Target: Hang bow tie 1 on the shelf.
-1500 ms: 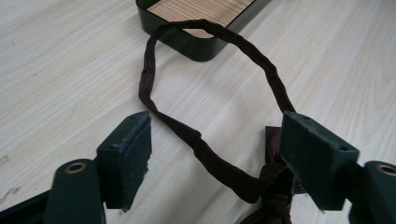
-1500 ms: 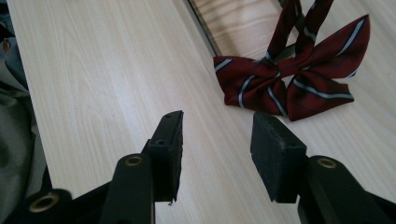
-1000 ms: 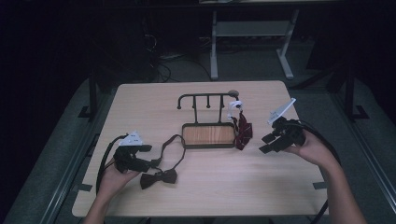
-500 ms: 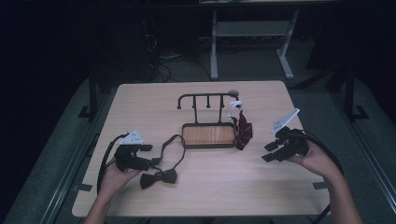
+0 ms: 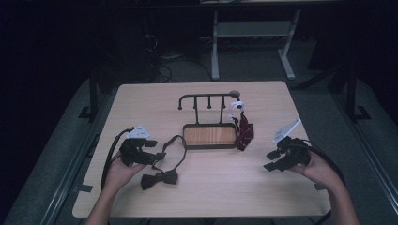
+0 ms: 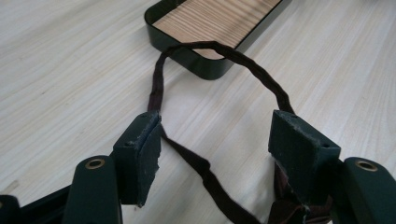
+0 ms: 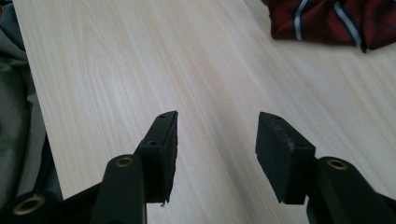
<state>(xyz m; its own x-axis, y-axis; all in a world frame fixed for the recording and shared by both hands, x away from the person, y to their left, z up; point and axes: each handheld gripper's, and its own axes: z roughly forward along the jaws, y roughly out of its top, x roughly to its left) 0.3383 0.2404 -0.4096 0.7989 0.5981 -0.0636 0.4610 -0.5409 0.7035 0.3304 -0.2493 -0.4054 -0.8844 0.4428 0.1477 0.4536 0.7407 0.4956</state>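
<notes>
Near left on the table (image 5: 202,197), the left gripper (image 6: 215,140) has been closing, its jaws still apart astride the dark bow tie (image 5: 159,178) strap; the bow is cut off below. At the right, the right gripper (image 7: 215,140) hangs released over bare wood.

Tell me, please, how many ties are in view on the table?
2. A dark bow tie lies by the left gripper, its strap looping toward the tray. A red striped tie hangs beside the rack.

Black fingers (image 6: 140,156); brass-ringed screws; trailing black cables
</notes>
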